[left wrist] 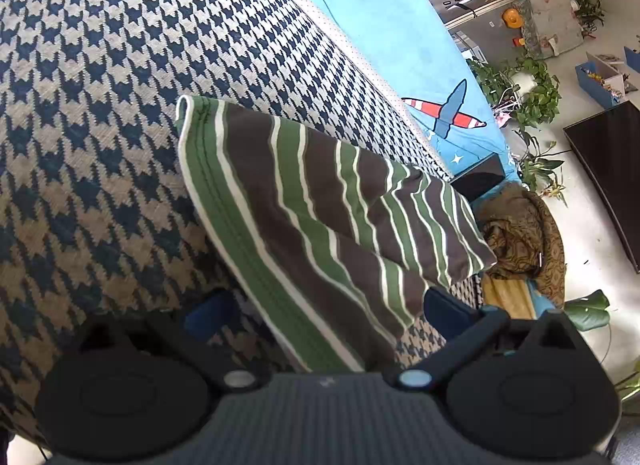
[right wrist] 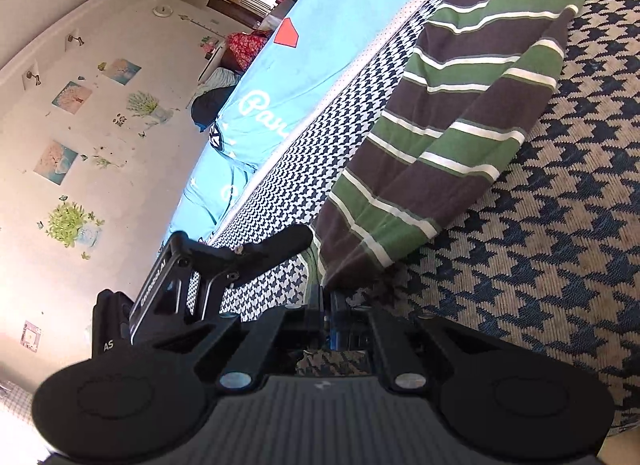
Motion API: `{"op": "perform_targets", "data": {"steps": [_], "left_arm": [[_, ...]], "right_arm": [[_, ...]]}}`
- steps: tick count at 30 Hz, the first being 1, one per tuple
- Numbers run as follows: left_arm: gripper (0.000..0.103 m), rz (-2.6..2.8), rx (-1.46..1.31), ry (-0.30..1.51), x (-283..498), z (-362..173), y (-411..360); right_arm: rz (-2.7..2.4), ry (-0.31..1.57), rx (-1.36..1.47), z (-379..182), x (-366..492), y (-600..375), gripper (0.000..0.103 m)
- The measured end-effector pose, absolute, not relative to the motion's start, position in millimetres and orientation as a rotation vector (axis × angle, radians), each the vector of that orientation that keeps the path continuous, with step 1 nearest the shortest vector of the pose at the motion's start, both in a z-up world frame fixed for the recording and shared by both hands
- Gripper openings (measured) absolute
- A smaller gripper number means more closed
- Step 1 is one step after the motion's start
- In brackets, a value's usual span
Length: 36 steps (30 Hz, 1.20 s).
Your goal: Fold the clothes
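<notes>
Green, brown and white stripes run across the shirt [left wrist: 320, 217], which lies on the black-and-white checked cover [left wrist: 100, 105] of a bed, with a blue blanket [right wrist: 312, 45] behind it. The right gripper [right wrist: 326, 297] is pinched tight on one edge of the shirt, while the left gripper [left wrist: 320, 305] has its jaws wide apart with the cloth lying between them, not squeezed. If the right one pulls now, I think the free side could slide away or bunch up, and the fold would come out crooked.
</notes>
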<state>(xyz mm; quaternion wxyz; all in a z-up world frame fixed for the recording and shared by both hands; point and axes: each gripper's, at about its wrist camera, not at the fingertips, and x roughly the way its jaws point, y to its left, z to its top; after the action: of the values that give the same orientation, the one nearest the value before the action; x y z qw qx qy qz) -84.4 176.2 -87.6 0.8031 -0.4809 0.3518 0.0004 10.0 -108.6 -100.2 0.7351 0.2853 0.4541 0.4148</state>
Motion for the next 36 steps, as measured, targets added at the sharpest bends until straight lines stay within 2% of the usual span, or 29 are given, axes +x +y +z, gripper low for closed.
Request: {"op": "perform_targets", "data": {"steps": [4, 7, 11, 16, 18, 21, 24, 30, 36], "left_arm": [[0.103, -0.014, -1.046, 0.741, -77.4, -88.3, 173.7], [0.103, -0.015, -1.022, 0.741, -73.5, -85.2, 169.0], [0.103, -0.019, -1.007, 0.735, -75.6, -78.8, 168.9], [0.103, -0.039, -1.038, 0.711, -75.2, -73.3, 174.0], [0.103, -0.043, -1.037, 0.709, -74.2, -71.3, 175.1], [0.103, -0.048, -1.030, 0.720, -72.9, -70.3, 175.9], [0.103, -0.055, -1.027, 0.733, -71.1, -69.5, 177.2], [0.103, -0.081, -1.049, 0.740, -68.5, -67.2, 182.7], [0.103, -0.083, -1.077, 0.756, -64.7, -70.7, 185.7]], "right_arm": [[0.901, 1.012, 0.571, -100.5, 8.6, -108.0, 0.005], [0.888, 0.997, 0.424, -95.1, 2.4, -106.2, 0.008], [0.899, 0.831, 0.134, -76.8, -21.2, -101.0, 0.009], [0.953, 0.611, -0.211, -68.4, -59.7, -85.7, 0.035], [0.973, 0.581, -0.295, -73.3, -70.1, -78.0, 0.036], [0.985, 0.557, -0.345, -79.0, -76.3, -69.2, 0.037], [0.983, 0.533, -0.385, -84.6, -78.8, -59.8, 0.046], [0.969, 0.465, -0.507, -98.2, -87.6, -41.9, 0.052], [0.893, 0.404, -0.594, -111.1, -86.7, -27.5, 0.051]]}}
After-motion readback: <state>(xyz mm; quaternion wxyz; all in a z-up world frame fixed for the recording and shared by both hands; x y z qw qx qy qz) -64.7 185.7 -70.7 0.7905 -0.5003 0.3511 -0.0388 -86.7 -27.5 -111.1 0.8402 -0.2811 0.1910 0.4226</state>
